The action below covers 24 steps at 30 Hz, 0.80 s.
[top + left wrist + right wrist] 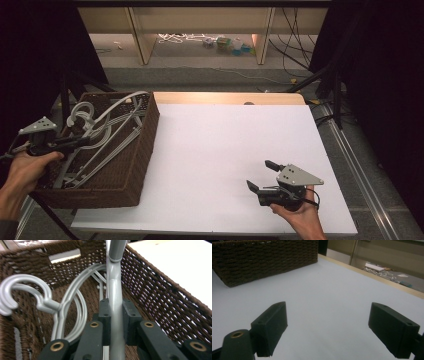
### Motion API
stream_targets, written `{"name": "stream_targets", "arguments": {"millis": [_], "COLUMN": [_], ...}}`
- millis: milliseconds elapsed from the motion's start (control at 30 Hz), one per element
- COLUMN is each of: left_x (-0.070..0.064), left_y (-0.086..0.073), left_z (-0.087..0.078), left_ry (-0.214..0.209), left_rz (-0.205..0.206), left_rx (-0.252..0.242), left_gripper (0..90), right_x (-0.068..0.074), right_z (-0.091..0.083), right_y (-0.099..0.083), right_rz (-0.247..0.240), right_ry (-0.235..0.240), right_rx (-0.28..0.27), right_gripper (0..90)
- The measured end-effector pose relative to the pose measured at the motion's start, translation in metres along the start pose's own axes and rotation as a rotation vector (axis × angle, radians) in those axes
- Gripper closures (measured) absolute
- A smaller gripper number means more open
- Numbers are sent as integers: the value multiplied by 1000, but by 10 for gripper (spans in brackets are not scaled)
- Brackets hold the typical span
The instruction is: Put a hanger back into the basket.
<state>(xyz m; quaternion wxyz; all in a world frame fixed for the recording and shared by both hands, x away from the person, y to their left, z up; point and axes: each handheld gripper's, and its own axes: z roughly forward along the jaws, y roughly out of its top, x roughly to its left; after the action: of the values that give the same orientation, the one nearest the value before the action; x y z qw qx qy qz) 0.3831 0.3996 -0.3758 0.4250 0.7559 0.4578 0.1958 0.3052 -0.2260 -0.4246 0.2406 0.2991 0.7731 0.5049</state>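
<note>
A dark brown wicker basket stands at the table's left and holds several grey and white plastic hangers. My left gripper reaches into it from the left and is shut on a grey hanger, whose bar runs up between the two pads in the left gripper view. A second hanger's hook curls at the left there. My right gripper rests low over the white table near the front right, open, with nothing between its fingers.
The basket shows far off at the upper left in the right gripper view. A wooden strip edges the table's far side. Beyond it are shelf legs, cables and small items on the floor. Black stands flank the table.
</note>
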Motion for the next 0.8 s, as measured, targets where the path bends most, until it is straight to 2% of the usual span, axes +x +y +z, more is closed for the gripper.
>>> {"name": "stream_targets", "arguments": {"millis": [133, 233, 267, 333, 367, 400, 433, 533, 567, 600, 633, 733, 800], "left_x": [0, 1, 2, -1, 0, -3, -3, -1, 0, 4, 5, 8, 12], "left_y": [-1, -1, -1, -2, -2, -2, -3, -6, -9, -11, -12, -14, -15], "left_z": [3, 9, 10, 17, 19, 22, 24, 28, 31, 33, 36, 39, 39], "left_ry": [-18, -10, -9, -10, -15, -8, -2, -4, -1, 1, 8, 29, 57], "left_rz": [-5, -11, -1, -8, 25, 8, 24, 12, -4, 18, 12, -9, -19], "left_rx": [5, 21, 47, 55, 85, 75, 113, 149, 157, 191, 203, 210, 225], "left_gripper": [794, 794, 793, 793, 793, 792, 792, 792, 792, 791, 790, 786, 781], "right_x": [-1, 0, 0, 0, 0, 0, -1, 0, -1, 0, 0, 0, -1], "right_z": [-1, 0, 0, -1, -1, -1, -2, 0, -1, 0, 0, -2, 0], "right_y": [0, -1, 0, 0, 0, 0, 0, -1, 0, -1, -1, 0, -1], "right_rz": [1, 5, 4, 5, 0, 1, -1, 6, -1, 0, 2, 0, 4], "right_ry": [-5, -1, -2, -1, -1, 0, -4, -6, -3, -2, -4, -4, -3], "right_rx": [12, -3, 0, 3, 0, 1, 12, -4, 10, -5, -7, 12, -3], "right_gripper": [164, 164, 164, 164, 164, 164, 164, 164, 164, 164, 164, 164, 164]}}
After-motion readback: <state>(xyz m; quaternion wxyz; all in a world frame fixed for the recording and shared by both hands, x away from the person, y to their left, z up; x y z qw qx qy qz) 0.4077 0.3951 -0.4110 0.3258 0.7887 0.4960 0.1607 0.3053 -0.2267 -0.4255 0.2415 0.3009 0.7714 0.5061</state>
